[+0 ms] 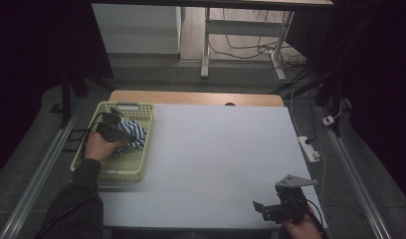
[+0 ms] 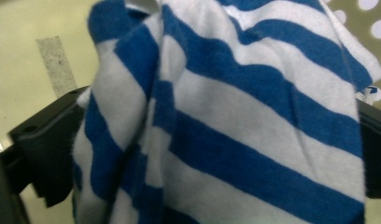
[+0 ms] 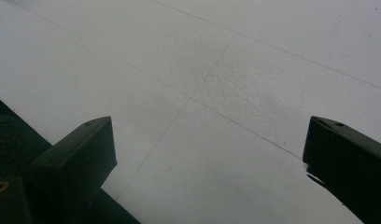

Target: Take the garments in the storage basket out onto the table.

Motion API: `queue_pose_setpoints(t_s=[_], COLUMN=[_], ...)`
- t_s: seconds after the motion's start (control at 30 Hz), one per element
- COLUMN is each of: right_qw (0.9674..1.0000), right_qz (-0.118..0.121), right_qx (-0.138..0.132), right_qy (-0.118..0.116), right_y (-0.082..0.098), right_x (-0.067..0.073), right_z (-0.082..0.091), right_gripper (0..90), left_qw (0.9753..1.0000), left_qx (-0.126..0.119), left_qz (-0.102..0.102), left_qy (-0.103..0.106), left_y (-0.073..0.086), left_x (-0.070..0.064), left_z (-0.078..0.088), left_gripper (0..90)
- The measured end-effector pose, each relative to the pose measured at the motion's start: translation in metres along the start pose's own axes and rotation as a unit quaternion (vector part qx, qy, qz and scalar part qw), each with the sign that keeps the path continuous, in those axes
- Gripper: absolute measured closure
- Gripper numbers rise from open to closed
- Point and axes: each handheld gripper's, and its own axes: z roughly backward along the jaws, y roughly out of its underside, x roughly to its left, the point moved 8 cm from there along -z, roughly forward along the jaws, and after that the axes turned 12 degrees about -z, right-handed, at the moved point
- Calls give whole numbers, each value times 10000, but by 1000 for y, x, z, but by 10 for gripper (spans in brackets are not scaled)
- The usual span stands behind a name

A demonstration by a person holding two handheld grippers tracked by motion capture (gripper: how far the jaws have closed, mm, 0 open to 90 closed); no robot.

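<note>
A blue-and-white striped knitted cloth [image 1: 133, 133] is seen lying inside the pale yellow-green perforated plastic basket [image 1: 136, 173], bunched between the spread jaws of the left gripper [image 2: 216, 135]; no firm pinch can be made out yet. Lifting it out of the basket appears not yet done. Well apart from the basket, the right gripper [image 1: 268, 209] is held spread and empty over the white tabletop [image 1: 216, 149].
</note>
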Motion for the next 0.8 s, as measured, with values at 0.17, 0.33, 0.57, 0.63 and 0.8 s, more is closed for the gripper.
queue_pose_setpoints(t_s=[0.17, 0.33, 0.57, 0.63, 0.8], right_qw=[10000, 10000, 10000, 10000, 10000], right_qz=[8, 21, 45, 44, 80], right_qx=[0, -5, -17, -15, -20], right_qy=[-9, -10, -16, -18, -26], right_y=[0, 0, 0, 0, 0], right_x=[0, 1, 1, 1, 2], right_z=[0, 0, 1, 1, 1], right_gripper=[24, 24, 24, 24, 24], left_qw=[9999, 10000, 9999, 9996, 9985], left_qx=[26, 55, -101, -211, -471], left_qz=[-80, -1, 13, 1, -81], left_qy=[79, 40, -124, -182, -286], left_y=[1, 1, 0, -2, -5], left_x=[-5, -6, -5, -5, -4], left_z=[4, 8, 15, 19, 34], left_gripper=[340, 577, 626, 625, 624])
